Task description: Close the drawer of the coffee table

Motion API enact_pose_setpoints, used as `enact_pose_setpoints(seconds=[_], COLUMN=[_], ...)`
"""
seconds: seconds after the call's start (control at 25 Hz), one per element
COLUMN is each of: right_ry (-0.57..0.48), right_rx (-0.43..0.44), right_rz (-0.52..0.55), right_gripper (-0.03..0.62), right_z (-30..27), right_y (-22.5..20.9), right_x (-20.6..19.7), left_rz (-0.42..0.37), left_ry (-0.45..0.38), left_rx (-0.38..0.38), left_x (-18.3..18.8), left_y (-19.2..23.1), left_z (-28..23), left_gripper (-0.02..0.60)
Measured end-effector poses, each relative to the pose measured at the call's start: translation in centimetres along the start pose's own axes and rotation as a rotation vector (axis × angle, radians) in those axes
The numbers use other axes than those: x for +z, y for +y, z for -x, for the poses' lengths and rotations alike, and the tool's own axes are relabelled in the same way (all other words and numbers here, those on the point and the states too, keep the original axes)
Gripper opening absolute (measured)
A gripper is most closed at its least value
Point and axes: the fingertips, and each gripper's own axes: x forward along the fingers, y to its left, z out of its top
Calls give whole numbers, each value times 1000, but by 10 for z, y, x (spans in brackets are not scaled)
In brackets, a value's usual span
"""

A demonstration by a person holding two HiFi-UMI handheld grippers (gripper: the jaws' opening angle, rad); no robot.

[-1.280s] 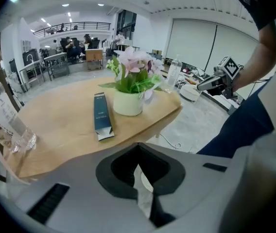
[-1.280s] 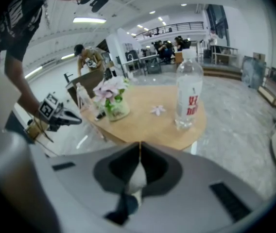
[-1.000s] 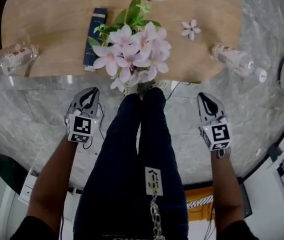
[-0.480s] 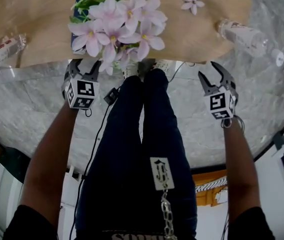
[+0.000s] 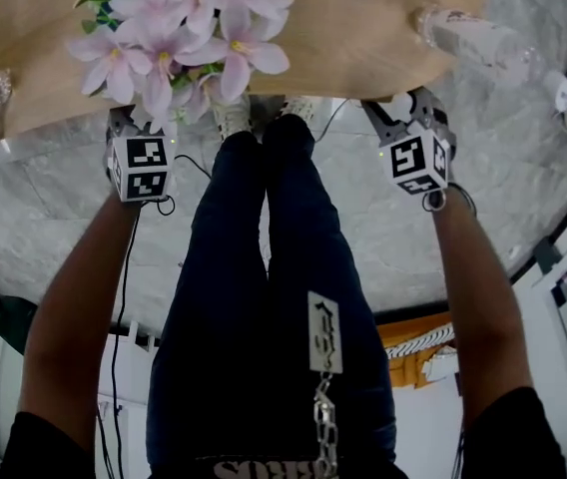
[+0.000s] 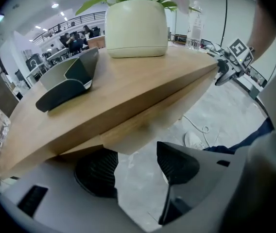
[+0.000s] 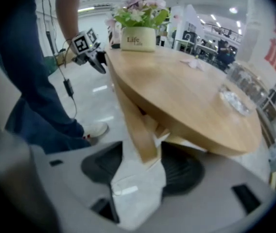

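Observation:
The wooden coffee table (image 5: 363, 38) fills the top of the head view. Its drawer front (image 6: 143, 125) shows as a lighter wooden panel just under the tabletop edge. My left gripper (image 5: 136, 133) is at that edge below the flowers, open, its jaws having just been opening. The panel hangs above the gap of the left gripper (image 6: 137, 166) and its pads touch nothing. My right gripper (image 5: 408, 108) is at the edge further right, open, its jaws also just opened. A wooden drawer edge (image 7: 135, 125) reaches into the gap of the right gripper (image 7: 140, 171).
A cream pot (image 6: 135, 28) of pink flowers (image 5: 179, 38) stands near the table's front edge, over my left gripper. A plastic bottle (image 5: 473, 38) lies at the right. The person's legs (image 5: 264, 267) and shoes stand between the grippers, on a grey marble floor (image 5: 54, 228).
Both grippers moved toward the table edge and sank to it. Their jaws went from shut to wide open. The table slid down and closer in the head view.

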Motion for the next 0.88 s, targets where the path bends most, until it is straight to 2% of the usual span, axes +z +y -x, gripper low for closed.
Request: enact_pose_setpoints(seconds=[0.08,0.16,0.2,0.24,0.28,0.48,0.72,0.88], right_ry=[1,14,21,28,33,58,90,104], right_rx=[18,-3,-18,-31,-37,-28,1,23], right_rz=[65,90,87,81,77,44,79,72], right_gripper=[250,242,216,154,144,146,138,137], right_z=[-4,-6,-5,-4,-4,-4,-2,2], right_y=[8,7,4,1,-1,0,7,22], right_x=[2,1,0,-1,-1,-2,-5,-11], left_rz=[11,31,43,52,60,71,100,90], left_ry=[14,19,19,21,25,33,55,76], left_rx=[17,47,65,79,87,88,99,89], left_x=[-1,2,3,3,3,4,-2,-16], left_y=[1,5,7,7,7,7,2,-7], left_z=[0,0,0,0,1,3,7,15], left_gripper=[267,257,229,200,201,199,198,195])
